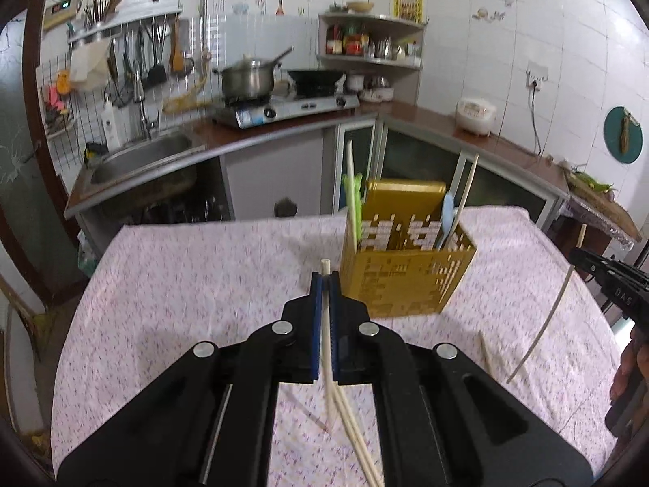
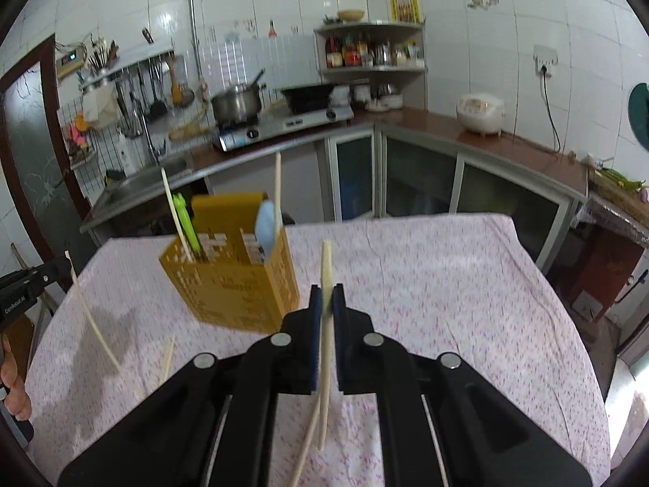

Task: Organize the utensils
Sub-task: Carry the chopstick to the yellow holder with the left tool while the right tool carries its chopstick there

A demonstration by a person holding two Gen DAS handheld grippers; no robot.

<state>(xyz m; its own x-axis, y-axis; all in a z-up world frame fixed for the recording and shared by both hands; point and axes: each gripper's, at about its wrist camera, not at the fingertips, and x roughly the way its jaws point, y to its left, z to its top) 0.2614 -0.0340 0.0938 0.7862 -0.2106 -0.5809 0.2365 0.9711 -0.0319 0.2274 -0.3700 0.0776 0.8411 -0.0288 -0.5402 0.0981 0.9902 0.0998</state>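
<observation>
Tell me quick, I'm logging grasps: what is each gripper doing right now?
Left gripper: closed on pale chopsticks.
Right gripper: closed on a pale chopstick, short of the yellow utensil holder.

- The table [image 1: 203, 276] wears a pink speckled cloth.
- A yellow perforated utensil holder [image 1: 405, 276] stands on it.
- A loose chopstick [image 1: 486, 355] lies near the holder.
</observation>
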